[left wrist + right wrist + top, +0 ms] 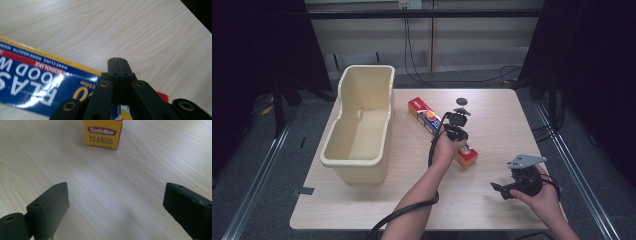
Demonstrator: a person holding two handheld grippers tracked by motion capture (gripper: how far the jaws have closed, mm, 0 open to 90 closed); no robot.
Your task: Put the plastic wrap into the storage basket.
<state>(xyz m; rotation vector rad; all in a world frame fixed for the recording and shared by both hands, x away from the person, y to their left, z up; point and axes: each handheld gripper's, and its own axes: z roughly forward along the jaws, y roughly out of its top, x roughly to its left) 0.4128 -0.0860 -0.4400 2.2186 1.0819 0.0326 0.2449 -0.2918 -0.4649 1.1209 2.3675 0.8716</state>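
A long box of plastic food wrap (424, 114), red, blue and yellow, lies slantwise on the middle of the wooden table (497, 125). My left gripper (455, 131) hangs over the box's near half. In the left gripper view this gripper (117, 60) has its jaws pressed together with nothing between them, and the box's blue face (32, 77) lies under and beside them. My right gripper (498, 190) rests near the table's front right, pointing left. Its jaws (116, 202) stand wide apart over bare wood, facing the box's yellow end (103, 132) farther off.
A cream plastic tub (362, 160), with nothing in it, stands on the table's left side. A small black disc (462, 101) lies behind the box near the far edge. Dark cables trail across the floor beyond the table.
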